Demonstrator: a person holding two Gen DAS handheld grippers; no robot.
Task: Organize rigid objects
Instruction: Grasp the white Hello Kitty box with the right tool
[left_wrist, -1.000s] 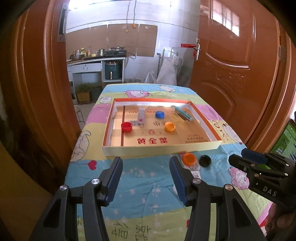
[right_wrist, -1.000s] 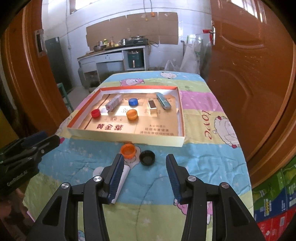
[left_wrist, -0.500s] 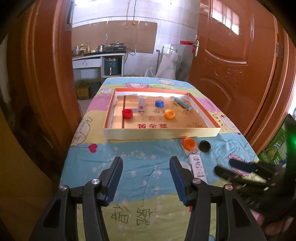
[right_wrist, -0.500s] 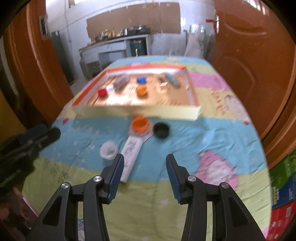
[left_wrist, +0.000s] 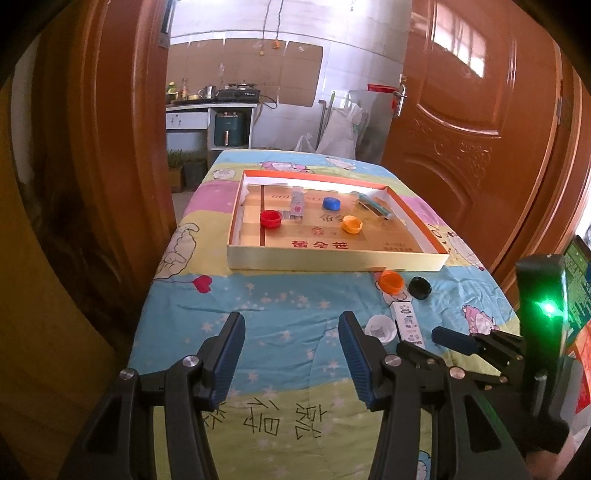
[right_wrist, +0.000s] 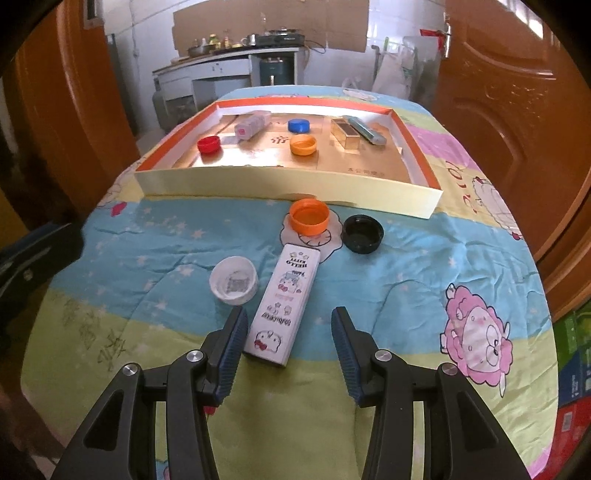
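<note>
Four loose items lie outside shallow cardboard tray (right_wrist: 288, 182); right claw (right_wrist: 287, 341) spread, straddling near end of white cartoon-printed rectangular box (right_wrist: 284, 304), likely for pickup; left claw (left_wrist: 291, 356) spread, idle.

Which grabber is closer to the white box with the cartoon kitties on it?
Right. The right gripper hangs open just short of the white box, its near end almost between the fingers. The left gripper is open too, off to the box's left.
</note>
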